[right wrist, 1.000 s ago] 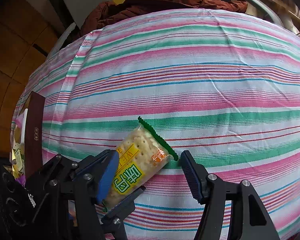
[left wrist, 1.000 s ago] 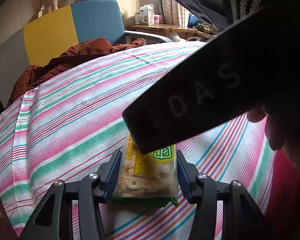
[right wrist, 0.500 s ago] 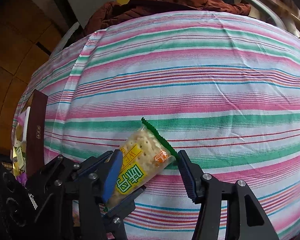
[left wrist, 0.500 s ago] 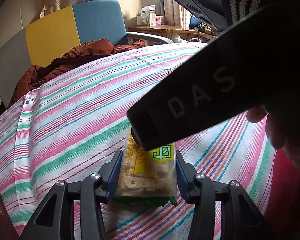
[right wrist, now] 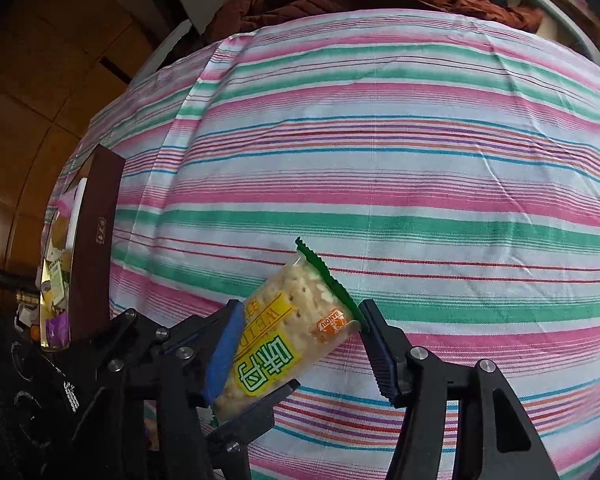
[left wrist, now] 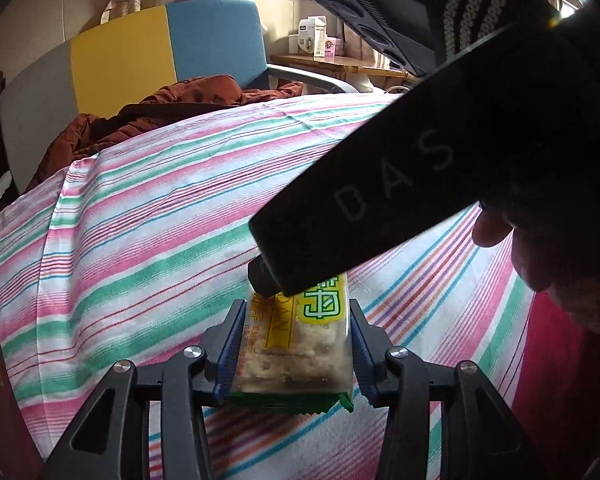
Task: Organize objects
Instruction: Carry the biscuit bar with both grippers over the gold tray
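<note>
Left wrist view looks low along the left gripper (left wrist: 296,344), whose blue-padded fingers (left wrist: 231,344) press both long sides of a cracker packet (left wrist: 296,344), holding it clamped over the striped bedsheet (left wrist: 140,216). Across the upper right of that view slants the dark body of the right gripper, lettered "DAS", its front end covering the far end of the packet. A hand (left wrist: 548,256) curls under that body at the right edge, mostly in shadow and cut off by the frame.

From the right wrist view, the right gripper (right wrist: 300,344) stands spread around the same packet (right wrist: 292,332), which lies tilted with its green crimped end up and to the right. Its left pad (right wrist: 224,352) lies against the packet; the right pad is at the crimped edge, though contact there is hard to judge. The left gripper's black linkage crosses beneath and hides the packet's lower end. At the far left, a dark red box (right wrist: 94,248) stands upright, with small items behind it too blurred to name.
</note>
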### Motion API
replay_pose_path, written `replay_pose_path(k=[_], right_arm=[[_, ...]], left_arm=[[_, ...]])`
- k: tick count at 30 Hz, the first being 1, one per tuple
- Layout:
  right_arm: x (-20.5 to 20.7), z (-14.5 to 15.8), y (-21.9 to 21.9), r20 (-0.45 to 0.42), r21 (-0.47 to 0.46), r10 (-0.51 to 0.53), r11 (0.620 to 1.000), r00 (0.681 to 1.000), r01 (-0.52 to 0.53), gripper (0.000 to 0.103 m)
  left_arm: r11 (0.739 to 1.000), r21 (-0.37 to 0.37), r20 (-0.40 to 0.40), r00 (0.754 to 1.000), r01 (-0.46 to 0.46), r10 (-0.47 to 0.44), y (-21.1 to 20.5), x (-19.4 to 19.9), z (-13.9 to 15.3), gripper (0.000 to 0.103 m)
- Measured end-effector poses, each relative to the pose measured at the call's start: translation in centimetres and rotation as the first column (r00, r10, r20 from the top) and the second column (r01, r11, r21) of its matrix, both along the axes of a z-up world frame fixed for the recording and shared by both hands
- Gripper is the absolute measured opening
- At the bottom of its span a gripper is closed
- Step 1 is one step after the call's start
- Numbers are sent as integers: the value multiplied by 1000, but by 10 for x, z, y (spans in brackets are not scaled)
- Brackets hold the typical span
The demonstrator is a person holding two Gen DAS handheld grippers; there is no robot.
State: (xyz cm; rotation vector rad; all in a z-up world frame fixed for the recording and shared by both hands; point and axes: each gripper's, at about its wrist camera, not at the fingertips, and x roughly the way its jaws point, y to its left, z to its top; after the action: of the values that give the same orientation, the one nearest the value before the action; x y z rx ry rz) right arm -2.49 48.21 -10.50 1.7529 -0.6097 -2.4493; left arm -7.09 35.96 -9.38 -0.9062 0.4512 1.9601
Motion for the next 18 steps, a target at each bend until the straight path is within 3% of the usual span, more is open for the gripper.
replay_pose_path(k=[5, 6, 7, 9, 13, 16, 18], right_arm=[[2, 7, -2, -43, -67, 8, 998, 999, -10, 55], [2, 8, -1, -48, -89, 4, 996, 999, -8, 59], [1, 7, 0, -48, -116, 4, 993, 999, -10, 70], [2, 10, -3, -56, -134, 12, 991, 998, -19, 76], [4, 18, -7, -98, -94, 18, 995, 995, -27, 50], [5, 22, -8, -119, -82, 29, 996, 993, -39, 38], [6, 26, -13, -138, -62, 50, 996, 989, -59, 37]], left_arm=[[997, 67, 13, 999, -33, 32, -5, -5, 5, 48], [997, 74, 10, 999, -35, 35, -5, -1, 6, 48], [995, 91, 11, 999, -38, 38, -6, -3, 10, 48], [993, 115, 0, 999, -41, 41, -12, 8, 15, 48], [995, 88, -9, 999, -41, 42, -12, 33, 16, 48], [996, 71, 10, 998, -60, 59, -28, 67, 11, 47], [995, 72, 16, 998, -69, 68, -35, 73, 10, 47]])
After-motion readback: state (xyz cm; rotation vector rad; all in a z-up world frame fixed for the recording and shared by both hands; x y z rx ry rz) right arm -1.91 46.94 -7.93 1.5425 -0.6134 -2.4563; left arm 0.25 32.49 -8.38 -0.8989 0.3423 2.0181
